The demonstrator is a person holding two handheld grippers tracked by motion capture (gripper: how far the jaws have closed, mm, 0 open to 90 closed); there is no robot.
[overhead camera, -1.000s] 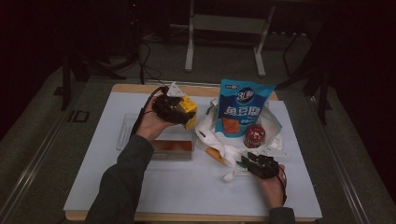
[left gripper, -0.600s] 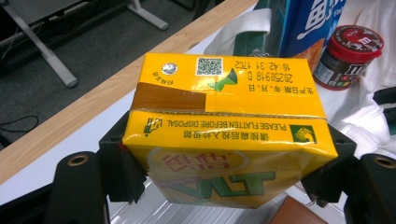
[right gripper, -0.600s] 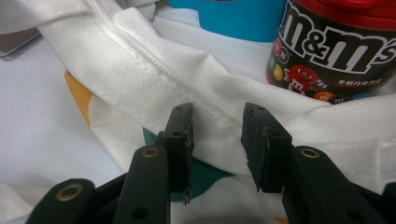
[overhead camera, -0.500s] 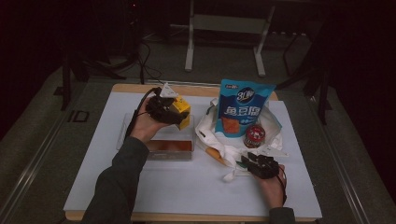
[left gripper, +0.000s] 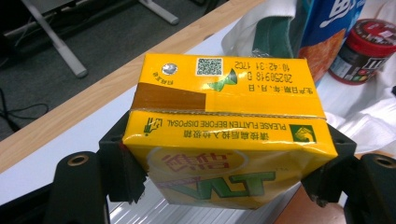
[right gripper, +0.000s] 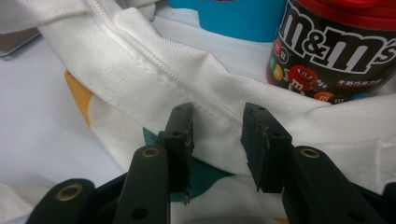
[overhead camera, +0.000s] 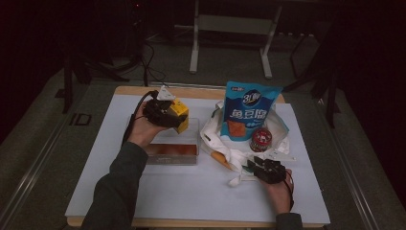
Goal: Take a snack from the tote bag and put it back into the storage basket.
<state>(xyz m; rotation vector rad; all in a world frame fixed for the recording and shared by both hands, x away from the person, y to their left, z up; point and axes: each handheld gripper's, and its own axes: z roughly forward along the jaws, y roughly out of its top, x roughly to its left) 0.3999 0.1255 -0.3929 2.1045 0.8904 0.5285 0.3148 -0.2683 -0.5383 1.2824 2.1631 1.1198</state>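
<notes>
- High view, far left side: the white worktop has a wooden edge, and a sleeve comes up from the bottom.
- The left claw is held up above the worktop, over a see-through tray that lies flat on it.
- The left claw pinches a yellow drink carton. In the left gripper view the two black jaws press on both sides of the carton, and its top with the small silver dot faces the camera.
- Next to the tray, in the middle, lies a white cloth bag with orange and green parts.
- A tall blue snack pouch stands on the bag.
- Just beside the pouch stands a small candy jar with a red lid. In the right gripper view the jar sits right behind a fold of the bag.
- The right claw is low on the worktop at the near edge of the bag. In the right gripper view its jaws are spread part way, with the bag's white cloth between them, and the pads do not press on it. The right claw points at the jar.
</notes>
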